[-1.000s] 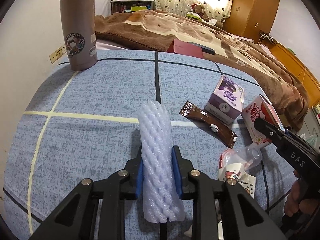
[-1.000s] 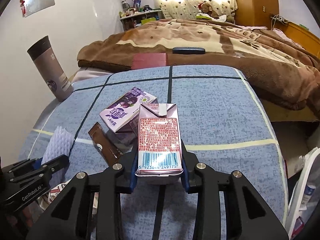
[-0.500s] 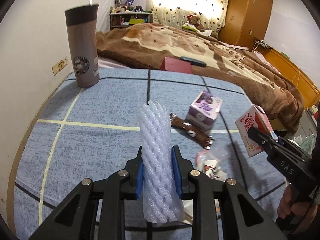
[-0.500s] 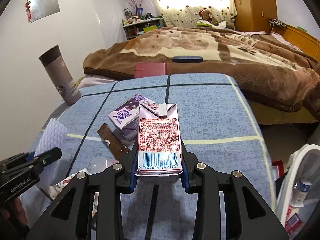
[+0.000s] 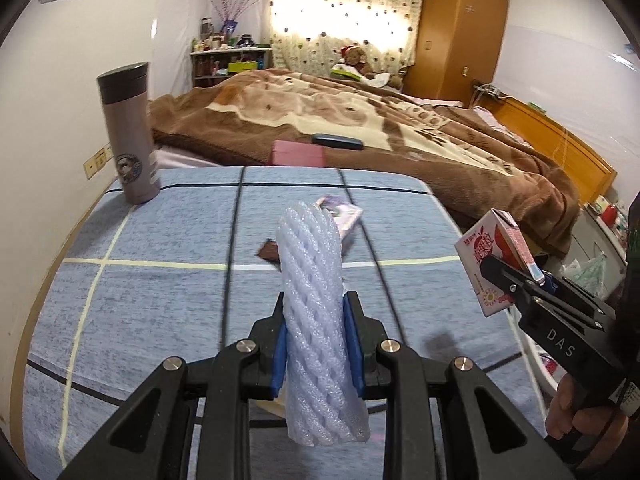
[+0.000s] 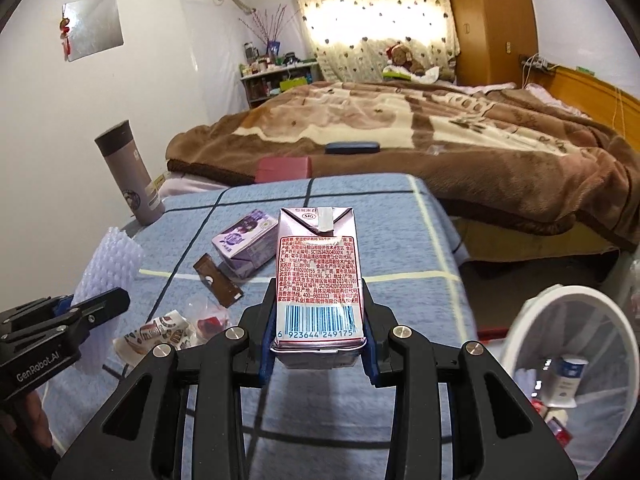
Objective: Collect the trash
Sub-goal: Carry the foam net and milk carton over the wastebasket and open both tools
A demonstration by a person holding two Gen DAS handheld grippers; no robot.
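Two pieces of trash are being carried above the blue plaid table (image 6: 400, 216): the left gripper (image 5: 318, 344) is clamping a white foam fruit net (image 5: 316, 320) upright between its blue pads, and the right gripper (image 6: 318, 344) is squeezing a pink milk carton (image 6: 318, 276) with its barcode facing the camera. A white mesh trash bin (image 6: 568, 360), already holding some rubbish, is standing off the table's right near corner, below the carton.

To finish this step well, I would judge that each hand should be keeping its grip firm while swinging right over the bin's mouth, and letting go only when the item is hanging inside the rim; the foam net is light and springy, so it may be clinging to a pad or bouncing out.

Still lying on the table are one purple drink carton (image 6: 244, 244), one brown wrapper (image 6: 218, 280) just near of it, one crumpled printed wrapper (image 6: 160, 330) and one clear plastic piece (image 6: 206, 316) beside that. One brown thermos (image 6: 130, 174) is standing at the far left.
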